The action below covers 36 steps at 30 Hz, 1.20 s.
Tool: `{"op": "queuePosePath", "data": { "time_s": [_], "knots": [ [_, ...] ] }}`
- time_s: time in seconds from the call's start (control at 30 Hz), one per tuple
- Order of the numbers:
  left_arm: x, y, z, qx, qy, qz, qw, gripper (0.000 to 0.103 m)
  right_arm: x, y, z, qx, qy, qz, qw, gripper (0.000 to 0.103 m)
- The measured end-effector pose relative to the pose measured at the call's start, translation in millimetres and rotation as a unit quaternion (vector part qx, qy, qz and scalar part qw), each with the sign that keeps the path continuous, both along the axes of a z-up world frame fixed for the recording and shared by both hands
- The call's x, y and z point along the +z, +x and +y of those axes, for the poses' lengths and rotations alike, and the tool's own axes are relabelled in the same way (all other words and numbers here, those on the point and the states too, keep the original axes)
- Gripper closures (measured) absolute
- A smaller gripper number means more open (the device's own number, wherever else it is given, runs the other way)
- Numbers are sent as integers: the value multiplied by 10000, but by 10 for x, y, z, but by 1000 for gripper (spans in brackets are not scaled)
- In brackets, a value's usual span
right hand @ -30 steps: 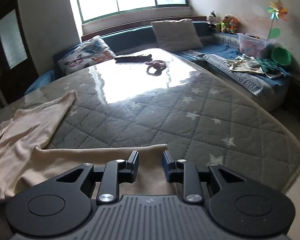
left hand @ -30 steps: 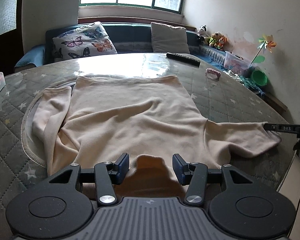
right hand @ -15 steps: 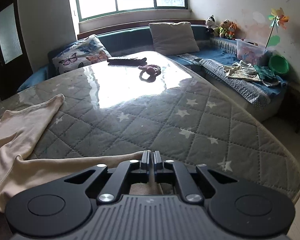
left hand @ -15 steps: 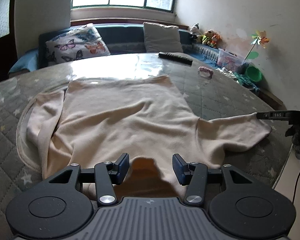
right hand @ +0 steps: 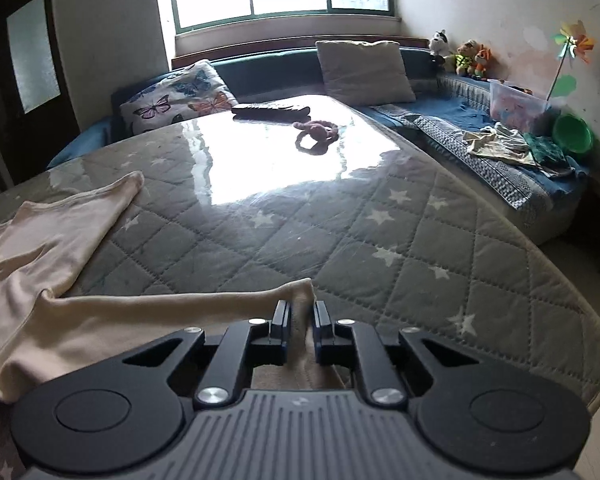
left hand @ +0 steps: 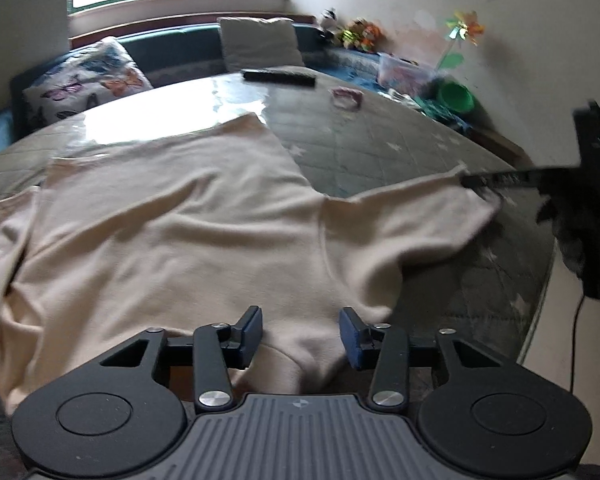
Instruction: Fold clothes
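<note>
Pinching the cuff (right hand: 300,292) with my right hand-held gripper (right hand: 302,316), I find the cream sweater (left hand: 180,232), spread on the bench (right hand: 340,240), soft and limp; my left hand-held gripper (left hand: 300,330), closing, straddles its near collar.

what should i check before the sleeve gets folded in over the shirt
1. Right tool clamped on the sleeve cuff: ok.
2. Left tool gripping the collar edge: not ok, jaws have just been closing but stand apart.
3. Shirt body lying flat: not ok, wrinkled.
4. Far sleeve spread out: cannot tell, bunched at the frame edge.
5. Remote clear of the shirt: ok.
</note>
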<state>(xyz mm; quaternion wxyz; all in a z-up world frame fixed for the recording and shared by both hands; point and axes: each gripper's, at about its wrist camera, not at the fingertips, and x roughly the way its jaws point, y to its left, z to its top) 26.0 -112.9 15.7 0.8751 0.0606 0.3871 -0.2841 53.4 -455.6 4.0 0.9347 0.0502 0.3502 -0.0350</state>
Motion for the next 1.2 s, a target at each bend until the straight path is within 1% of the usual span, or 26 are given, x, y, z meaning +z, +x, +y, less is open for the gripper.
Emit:
{"op": "queuePosePath", "data": {
  "time_s": [0.07,0.17,0.27,0.37,0.47,0.57,0.63,0.73,0.8,0.87,0.97,1.07,1.17,1.2],
  "knots": [
    [-10,-22,-54,-94,40,-66,9999,61,-5,33,1,-39,-148,-17,9999,95],
    [-17,-16,-128,-219,-29,-40,9997,62,-12,87,-3,-86,-422,-42,9991,95],
    [-32,-17,-182,-294,-32,-81,9995,62,-29,177,-32,-118,-516,-40,9986,95],
    [10,-17,-129,-249,-108,-51,9996,62,-25,250,-50,-118,-541,-15,9985,94],
    [112,-27,5,-111,-118,-223,9996,60,-6,273,-38,-47,-560,20,9984,91],
    [234,44,227,271,-143,-412,9987,60,38,265,-9,-4,-593,-11,9982,87],
    [286,162,419,733,-50,-530,9959,59,89,254,25,22,-604,-58,9982,86],
    [329,402,692,1409,77,-567,9884,60,188,251,107,101,-575,-165,9982,76],
    [342,575,870,1809,173,-609,9815,60,270,247,202,259,-515,-268,9980,75],
    [348,764,1057,2139,216,-594,9748,61,342,252,318,474,-397,-353,9975,70],
    [333,1061,1248,2476,282,-591,9666,62,407,290,574,939,-255,-423,9944,68],
    [302,1333,1344,2618,273,-528,9633,64,429,363,879,1416,-171,-440,9888,68],
    [246,1584,1392,2762,303,-472,9595,70,436,434,1183,1855,-61,-453,9816,68],
    [215,1664,1416,2817,306,-425,9581,74,431,458,1265,1970,-41,-454,9793,68]
  ]
}}
